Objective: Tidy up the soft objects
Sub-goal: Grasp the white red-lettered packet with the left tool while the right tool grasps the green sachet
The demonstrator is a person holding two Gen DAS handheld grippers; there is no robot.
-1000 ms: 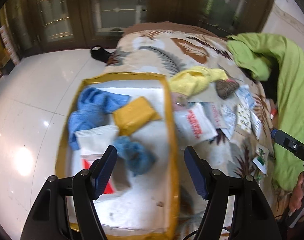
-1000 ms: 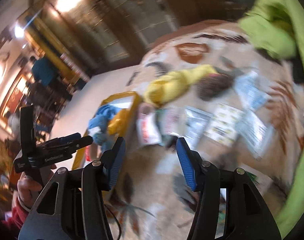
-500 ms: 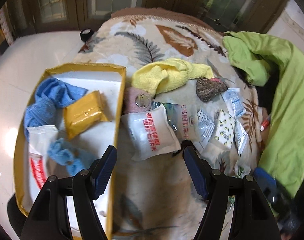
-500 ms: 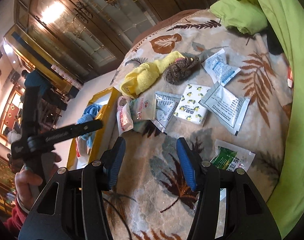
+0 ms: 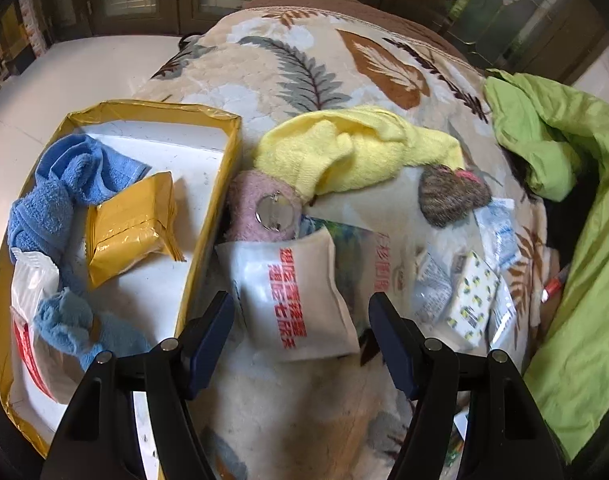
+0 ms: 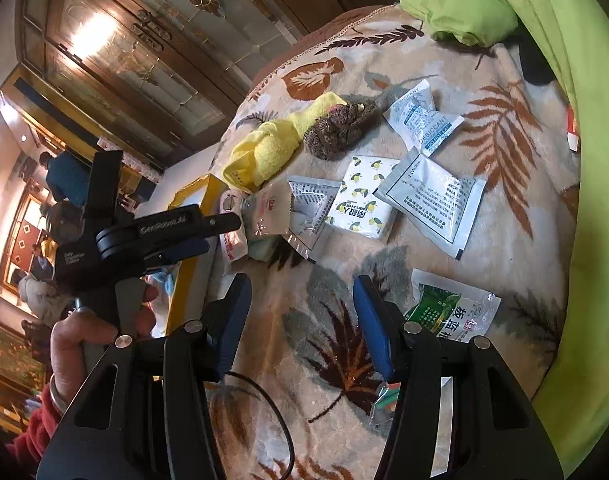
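Left tongs (image 5: 300, 320): spread wide, nothing between the pads; bottom centre of the left wrist view, hanging over the lower edge of the white pouch, not touching it as far as can be told.
Right tongs (image 6: 302, 320): parted, empty; bottom centre of the right wrist view, above bare blanket.
Left hand (image 6: 92, 336): lower left of the right wrist view, wrapped round the grip of the left tongs; red sleeve at the wrist.
White pouch with red lettering (image 5: 294, 300): centre of the left wrist view, lying on the blanket just right of the box wall.
Yellow-taped box (image 5: 208, 216): left of the left wrist view, open-topped, white inside.
Box contents: blue towel (image 5: 60, 188) upper left, yellow packet (image 5: 130, 224) in the middle, small light-blue cloth (image 5: 80, 328) and a white bag with red print (image 5: 28, 312) lower left.
Pink plush piece (image 5: 252, 204): against the box's right wall, round metal disc on it.
Yellow towel (image 5: 356, 148): above centre, partly over the pink plush.
Brown fuzzy item (image 5: 450, 196): right of the yellow towel, touching it.
Sachets: desiccant packet (image 6: 422, 120), lemon-print pack (image 6: 364, 196), silver sachet (image 6: 432, 200), all close together in the upper middle of the right wrist view; green herbal sachet (image 6: 450, 308) just right of the right tongs.
Leaf-print blanket (image 5: 312, 68): under everything.
Green bedding (image 5: 564, 208): right edge.
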